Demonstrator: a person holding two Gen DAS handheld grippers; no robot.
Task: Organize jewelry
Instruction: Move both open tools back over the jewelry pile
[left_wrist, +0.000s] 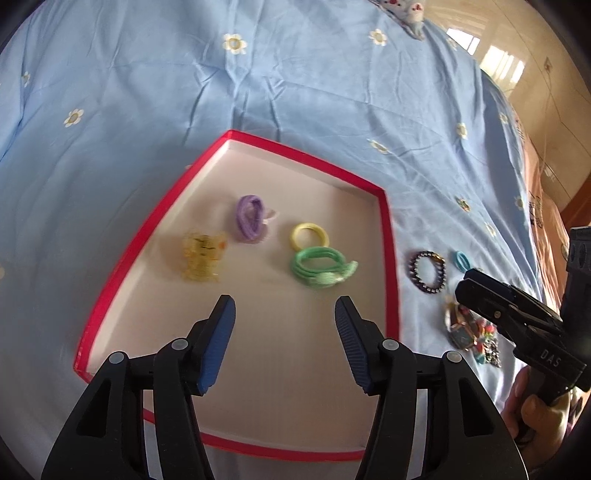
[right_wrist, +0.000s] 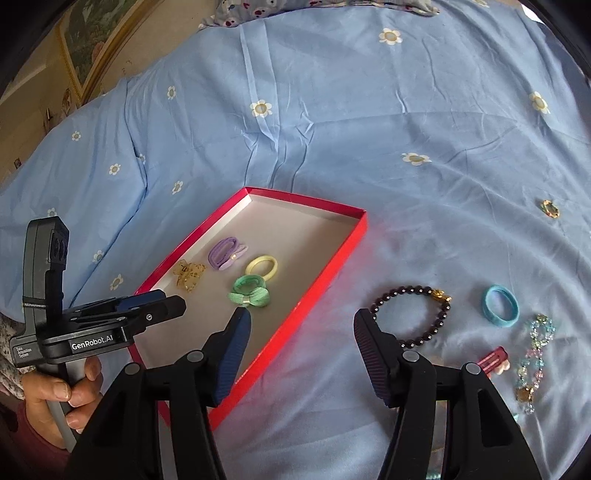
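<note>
A red-rimmed tray (left_wrist: 388, 229) (right_wrist: 332, 266) lies on the blue sheet. It holds an amber claw clip (left_wrist: 201, 256), a purple hair tie (left_wrist: 250, 218), a yellow hair ring (left_wrist: 308, 234) and a green bow tie (left_wrist: 321, 271). My left gripper (left_wrist: 284, 310) hovers open over the tray's near half, with nothing between its fingers. My right gripper (right_wrist: 303, 321) is open and empty above the tray's right edge. Just right of it on the sheet lies a dark bead bracelet (right_wrist: 413, 317), then a blue hair tie (right_wrist: 500, 304), a red clip (right_wrist: 493, 360) and a pastel bead bracelet (right_wrist: 533, 362).
A small gold-rimmed piece (right_wrist: 550, 208) lies alone far right on the flowered sheet (right_wrist: 332, 129). A patterned pillow (right_wrist: 258, 9) sits at the bed's far end. A framed picture (right_wrist: 92, 48) leans beyond the bed's left side. A person's hand (right_wrist: 55, 391) holds the left gripper's handle.
</note>
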